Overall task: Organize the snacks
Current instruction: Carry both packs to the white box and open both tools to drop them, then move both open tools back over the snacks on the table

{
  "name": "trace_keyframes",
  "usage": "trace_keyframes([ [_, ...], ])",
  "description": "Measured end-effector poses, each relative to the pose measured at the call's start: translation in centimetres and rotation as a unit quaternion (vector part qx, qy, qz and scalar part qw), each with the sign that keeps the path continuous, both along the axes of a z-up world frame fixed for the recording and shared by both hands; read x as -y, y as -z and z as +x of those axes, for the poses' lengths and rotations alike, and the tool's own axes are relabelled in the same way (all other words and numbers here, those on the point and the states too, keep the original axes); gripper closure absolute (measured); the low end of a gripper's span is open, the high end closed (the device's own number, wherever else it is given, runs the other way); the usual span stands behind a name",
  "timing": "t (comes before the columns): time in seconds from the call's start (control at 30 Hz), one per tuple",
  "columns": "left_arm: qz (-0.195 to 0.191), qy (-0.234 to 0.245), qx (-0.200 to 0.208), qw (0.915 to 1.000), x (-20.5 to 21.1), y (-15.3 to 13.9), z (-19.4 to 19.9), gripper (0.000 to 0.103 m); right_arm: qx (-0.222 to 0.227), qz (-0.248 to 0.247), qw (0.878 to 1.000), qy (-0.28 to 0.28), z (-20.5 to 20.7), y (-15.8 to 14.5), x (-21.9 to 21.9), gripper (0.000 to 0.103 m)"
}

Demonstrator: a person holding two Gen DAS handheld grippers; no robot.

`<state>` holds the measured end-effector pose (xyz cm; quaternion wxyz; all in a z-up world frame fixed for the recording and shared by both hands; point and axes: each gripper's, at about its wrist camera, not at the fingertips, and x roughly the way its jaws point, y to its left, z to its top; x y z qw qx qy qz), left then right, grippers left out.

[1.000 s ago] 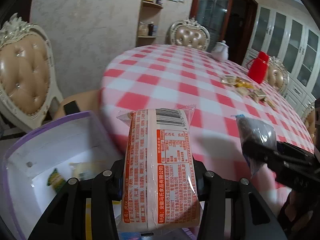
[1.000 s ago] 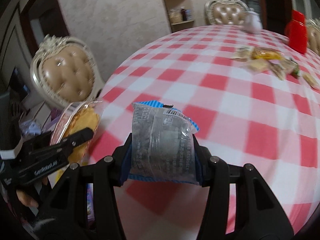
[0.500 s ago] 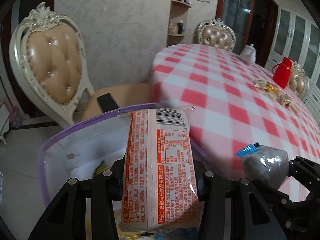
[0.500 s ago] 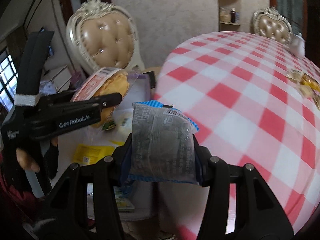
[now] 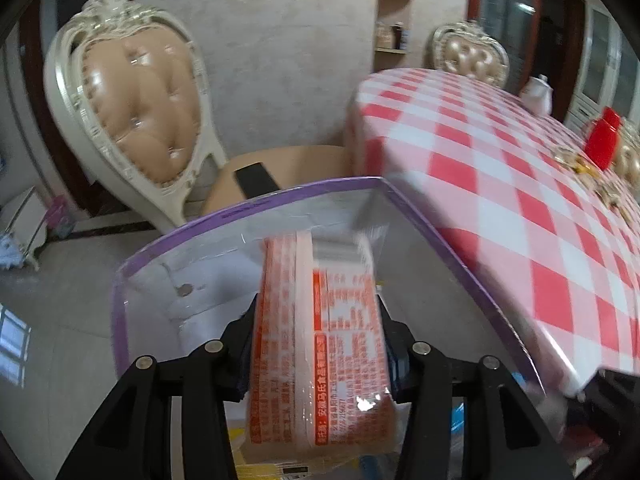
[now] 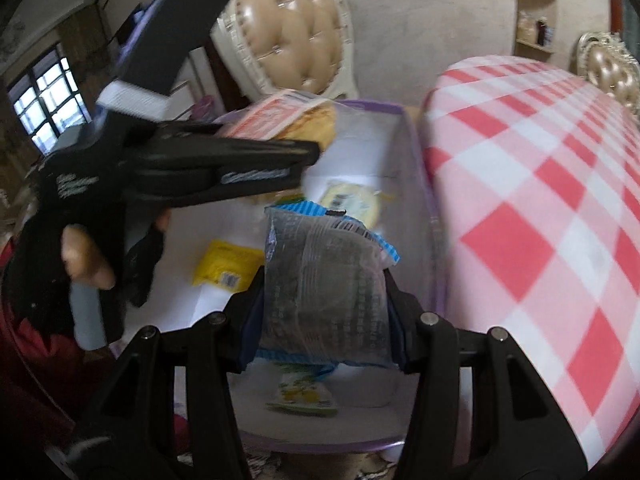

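Snacks: two packets were held over the box [image 6: 416, 160], one in each gripper; others lay inside it.
Orange packet [image 5: 320, 344]: clamped across its middle by the left gripper [image 5: 320, 344], jaws narrowed onto it, its barcode end pointing into the box.
Grey packet [image 6: 326, 292]: pinched at both sides by the right gripper [image 6: 326, 292], jaws closed on it, hanging above the box floor.
Box: white inside with a purple rim, sitting low and just beside the edge of the bench [image 6: 540, 208], probably so snacks could be carried off the checked cloth and dropped straight in.
Already inside: a yellow packet [image 6: 226, 264], a pale round one [image 6: 352, 200] and a green-and-white one [image 6: 302, 394] lay flat on the floor.
Still on the bench: a small heap of snacks [image 5: 580, 168] sat far off beside a red jug [image 5: 604, 140].
Stage, as judged: both packets looked ready for release; each seemed held at mid-body so it would fall flat.
Risk: the grippers were near each other, so the packets might land stacked.
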<state>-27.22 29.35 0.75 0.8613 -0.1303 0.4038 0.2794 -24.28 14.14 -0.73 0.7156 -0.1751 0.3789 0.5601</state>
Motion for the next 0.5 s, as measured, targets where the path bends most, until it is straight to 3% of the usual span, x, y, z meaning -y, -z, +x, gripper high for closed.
trace_keyframes([
  [0.13,0.026,-0.047,0.017,0.9984,0.4,-1.2,0.0,0.032,0.004,0.03,0.999,0.009,0.7,-1.4,1.6,0.037],
  [0.23,0.025,-0.033,0.04,0.9983,2.0,-2.4,1.0,0.027,0.015,0.054,0.997,0.051,2.7,-2.8,4.3,0.037],
  [0.33,0.011,0.03,0.057,0.9979,5.5,-3.7,4.2,0.022,0.023,0.075,0.989,0.125,6.1,-4.0,8.1,0.034],
  [0.4,-0.004,0.073,0.069,0.9949,7.9,-4.1,6.5,0.02,0.022,0.087,0.978,0.19,8.9,-4.6,11.4,0.027],
  [0.5,-0.038,0.168,0.07,0.9825,13.1,-4.4,12.2,0.02,0.031,0.087,0.955,0.281,12.9,-5.2,16.6,0.024],
])
